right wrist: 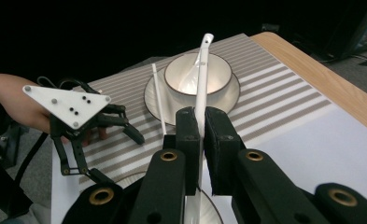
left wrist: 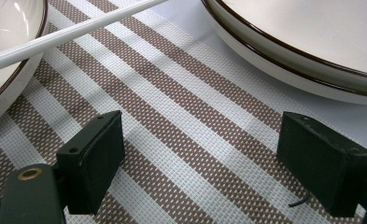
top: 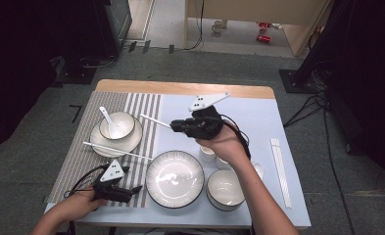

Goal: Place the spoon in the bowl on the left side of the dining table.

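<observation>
Right gripper [right wrist: 199, 135]: jaws pinching white chopstick [right wrist: 201, 84], holding it above worktop [top: 258, 110], beyond large plate [top: 175, 178].
Left gripper [left wrist: 200, 158]: jaws standing wide apart, nothing between them, resting low over striped placemat [left wrist: 181, 121] at near left edge.
Second chopstick [top: 116, 152]: lying across saucer [top: 99, 142] under bowl [top: 117, 125] holding spoon [top: 107, 117].
Small bowl [top: 224, 188]: sitting right of large plate.
</observation>
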Action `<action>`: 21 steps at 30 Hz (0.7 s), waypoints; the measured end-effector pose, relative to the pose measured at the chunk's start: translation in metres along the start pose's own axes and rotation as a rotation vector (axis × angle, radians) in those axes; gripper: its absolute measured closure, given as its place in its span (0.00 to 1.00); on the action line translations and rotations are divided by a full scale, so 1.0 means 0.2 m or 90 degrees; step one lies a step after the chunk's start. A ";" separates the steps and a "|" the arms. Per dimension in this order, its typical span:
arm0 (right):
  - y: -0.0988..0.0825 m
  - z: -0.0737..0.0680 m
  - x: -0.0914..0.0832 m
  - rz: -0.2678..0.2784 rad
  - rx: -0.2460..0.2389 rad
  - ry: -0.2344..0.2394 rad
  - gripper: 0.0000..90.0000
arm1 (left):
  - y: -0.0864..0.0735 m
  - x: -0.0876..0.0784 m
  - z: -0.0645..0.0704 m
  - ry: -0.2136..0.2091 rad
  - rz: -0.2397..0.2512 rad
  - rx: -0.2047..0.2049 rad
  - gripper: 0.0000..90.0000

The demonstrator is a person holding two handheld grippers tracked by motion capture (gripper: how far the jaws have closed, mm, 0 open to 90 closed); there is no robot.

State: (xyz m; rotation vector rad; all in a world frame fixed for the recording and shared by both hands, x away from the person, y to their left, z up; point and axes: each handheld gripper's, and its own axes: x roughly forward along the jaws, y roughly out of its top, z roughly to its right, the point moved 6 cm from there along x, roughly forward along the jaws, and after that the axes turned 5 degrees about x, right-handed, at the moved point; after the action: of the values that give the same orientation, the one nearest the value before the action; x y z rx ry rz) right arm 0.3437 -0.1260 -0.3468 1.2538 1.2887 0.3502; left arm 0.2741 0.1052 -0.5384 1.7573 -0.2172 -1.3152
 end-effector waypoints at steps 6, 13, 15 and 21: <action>0.03 -0.05 0.07 -0.008 -0.007 0.018 0.94 | 0.00 0.00 0.00 0.000 0.000 0.000 0.17; 0.07 -0.11 0.16 -0.009 -0.007 0.037 0.94 | 0.00 0.00 0.00 0.000 0.000 0.000 0.17; 0.09 -0.13 0.19 -0.011 -0.010 0.041 0.95 | 0.00 0.00 0.00 0.000 0.000 0.001 0.17; 0.10 -0.17 0.27 -0.025 -0.010 0.049 0.95 | 0.00 0.00 0.00 -0.001 0.000 0.000 0.17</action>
State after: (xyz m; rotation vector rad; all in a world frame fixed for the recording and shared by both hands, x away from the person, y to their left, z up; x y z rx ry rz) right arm 0.3419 -0.0600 -0.3500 1.2092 1.3714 0.3825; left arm 0.2741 0.1052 -0.5384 1.7570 -0.2183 -1.3164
